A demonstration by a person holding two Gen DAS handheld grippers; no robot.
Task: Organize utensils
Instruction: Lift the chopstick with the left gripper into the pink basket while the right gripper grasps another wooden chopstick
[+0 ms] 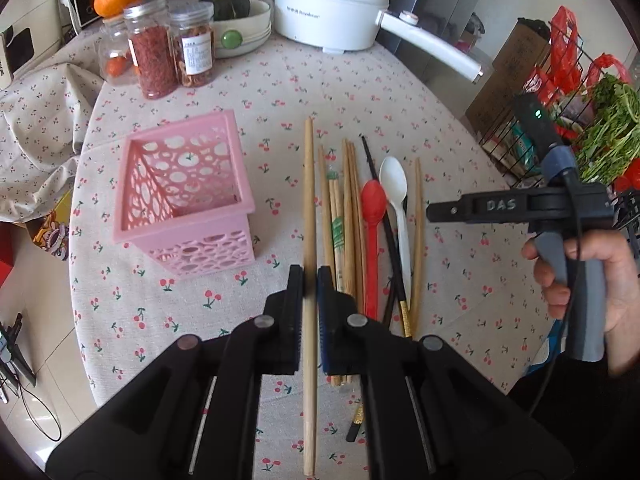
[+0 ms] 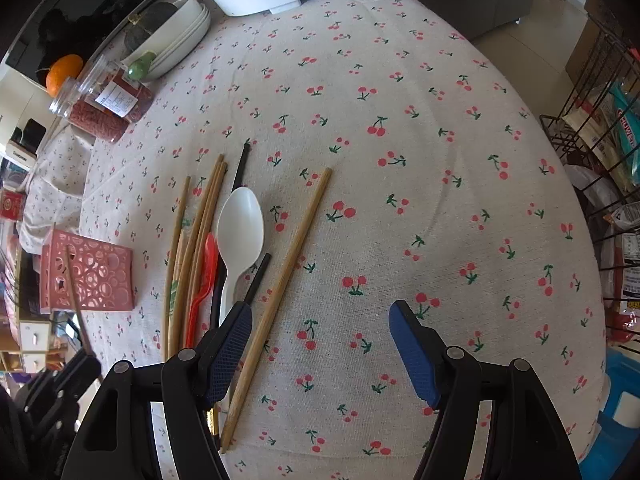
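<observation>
Clamping one pale wooden chopstick [image 1: 308, 208], the left gripper [image 1: 310, 280] holds it clear of the cherry-print tablecloth [image 1: 400, 92], just right of the single pink basket [image 1: 188, 196]. One red spoon [image 1: 374, 216], one white spoon [image 2: 240, 232] and a bundle of chopsticks too overlapped to count lie on the cloth. Jaws apart, the right gripper [image 2: 320, 354], marked "DAS", hangs above a lone chopstick [image 2: 280, 300]. Two labelled jars [image 1: 170, 50] stand behind; their print is unreadable.

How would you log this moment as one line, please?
left gripper: shut on chopstick | right gripper: open, empty | pink basket: empty
</observation>
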